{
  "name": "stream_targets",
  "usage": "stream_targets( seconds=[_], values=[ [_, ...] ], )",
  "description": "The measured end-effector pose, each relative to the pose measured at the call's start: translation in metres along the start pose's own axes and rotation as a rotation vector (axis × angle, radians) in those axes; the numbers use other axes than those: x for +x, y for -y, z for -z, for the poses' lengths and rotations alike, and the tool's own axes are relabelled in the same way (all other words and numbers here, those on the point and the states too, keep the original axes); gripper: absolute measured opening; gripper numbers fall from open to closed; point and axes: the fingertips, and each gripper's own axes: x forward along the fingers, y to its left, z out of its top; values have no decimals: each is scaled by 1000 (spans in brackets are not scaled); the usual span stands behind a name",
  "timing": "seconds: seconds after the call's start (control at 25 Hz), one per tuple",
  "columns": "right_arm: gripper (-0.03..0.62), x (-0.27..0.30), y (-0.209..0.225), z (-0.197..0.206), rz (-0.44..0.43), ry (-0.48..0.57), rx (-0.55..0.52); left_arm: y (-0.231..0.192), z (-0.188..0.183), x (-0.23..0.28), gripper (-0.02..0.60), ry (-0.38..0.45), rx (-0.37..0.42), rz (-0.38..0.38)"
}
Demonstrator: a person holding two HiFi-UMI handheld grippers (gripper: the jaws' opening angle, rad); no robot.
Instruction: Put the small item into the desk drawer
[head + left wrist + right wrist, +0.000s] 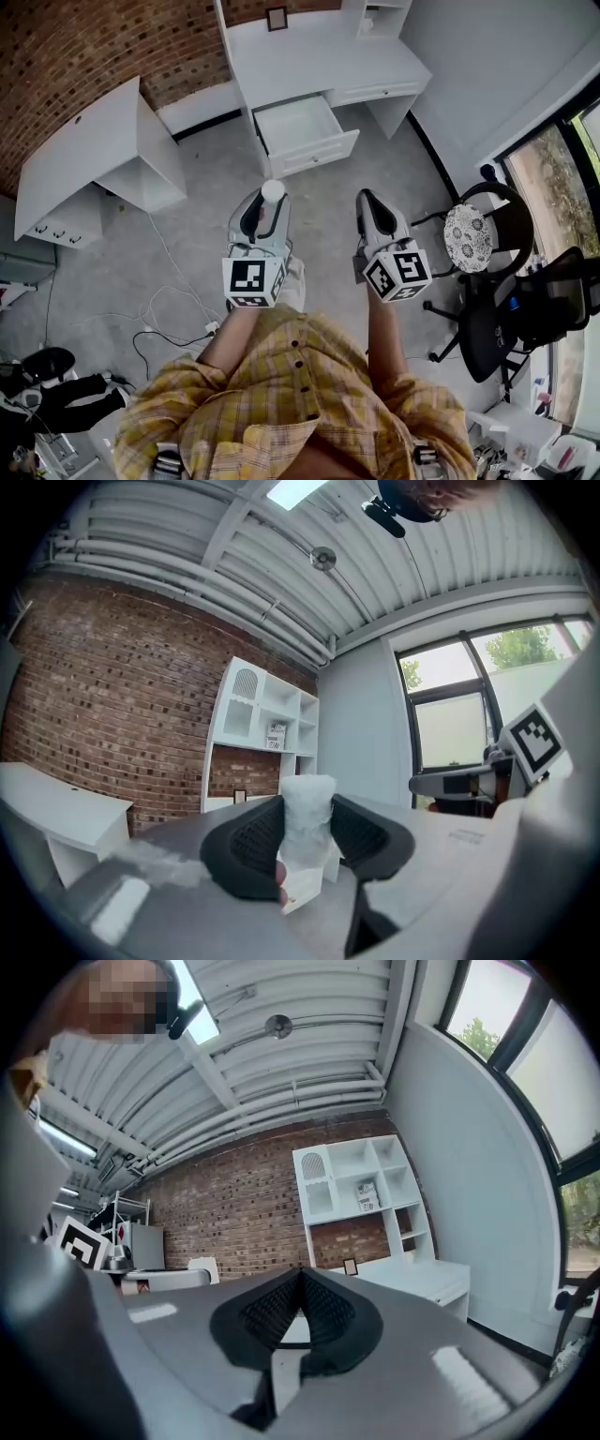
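Fingers of my left gripper, from the head view, carry the small white cylinder upright, well short of the open desk drawer. Left gripper view: both pads clamp its sides so it cannot tip. Right gripper view: my right gripper is pressed together, empty, likely kept spare.

The person is wearing a yellow plaid shirt with dark buttons. The grey-shelled left gripper and right gripper are each carrying black ribbed pads and a white cube showing black square markers.
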Motion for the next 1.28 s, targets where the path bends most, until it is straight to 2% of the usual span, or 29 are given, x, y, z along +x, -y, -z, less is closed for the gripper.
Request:
stream_targets(
  seconds=[0.4,0.68,0.92,1.28],
  values=[
    [2,170,59,-18,-12,-38,-32,-77,6,163,158,-55,-44,-5],
    [2,271,91,-10,-28,-66,-25,-127,20,258,158,-111,-65,-9],
    [2,341,110,1,-23,-86,-10,-167,30,314,158,-132,-87,-6],
    [2,404,117,19,-22,-143,-5,-204,52,355,158,-175,-116,0]
  ],
)
